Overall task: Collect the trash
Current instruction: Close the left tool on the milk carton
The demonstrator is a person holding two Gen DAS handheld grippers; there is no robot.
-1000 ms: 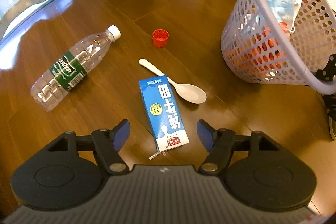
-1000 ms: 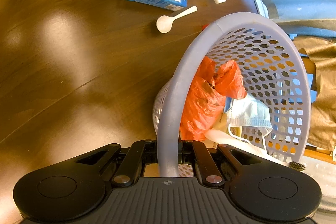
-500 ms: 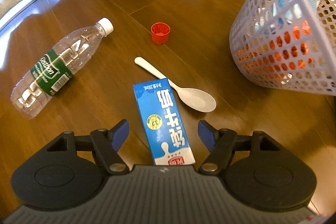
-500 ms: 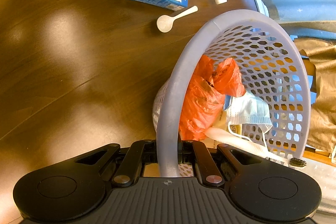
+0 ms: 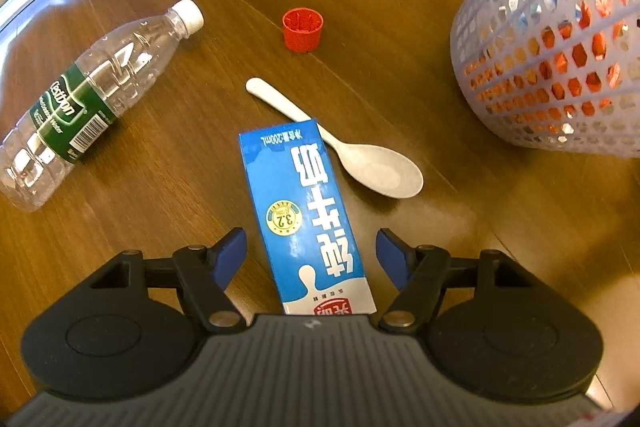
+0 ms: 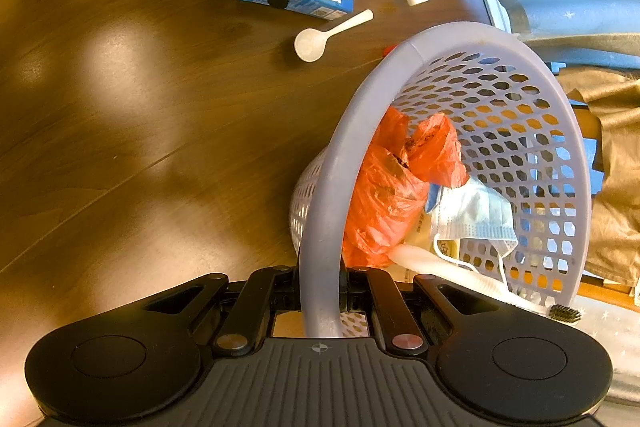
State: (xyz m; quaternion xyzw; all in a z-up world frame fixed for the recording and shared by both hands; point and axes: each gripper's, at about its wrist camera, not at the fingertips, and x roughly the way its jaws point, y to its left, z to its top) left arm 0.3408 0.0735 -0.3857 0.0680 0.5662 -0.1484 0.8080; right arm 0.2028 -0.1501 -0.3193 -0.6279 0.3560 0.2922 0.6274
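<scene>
Lowered over the carton [image 5: 303, 215] since a second ago, left gripper [image 5: 311, 253] open, jaws closing either side, untouched. Lying near spoon [image 5: 362, 163], left of basket [image 6: 320, 227], rim clamped by right gripper [image 6: 322, 283]. Grab imminent.

My left claw [image 5: 311, 253] hangs over the blue milk carton [image 5: 301, 215] on the wooden floor [image 5: 440, 247], jaws closing, pads clear of its sides. A white spoon [image 5: 360, 159] touches the carton; bottle [image 5: 92, 99], red cap [image 5: 302, 30] and basket [image 5: 560, 59] lie farther off.
</scene>
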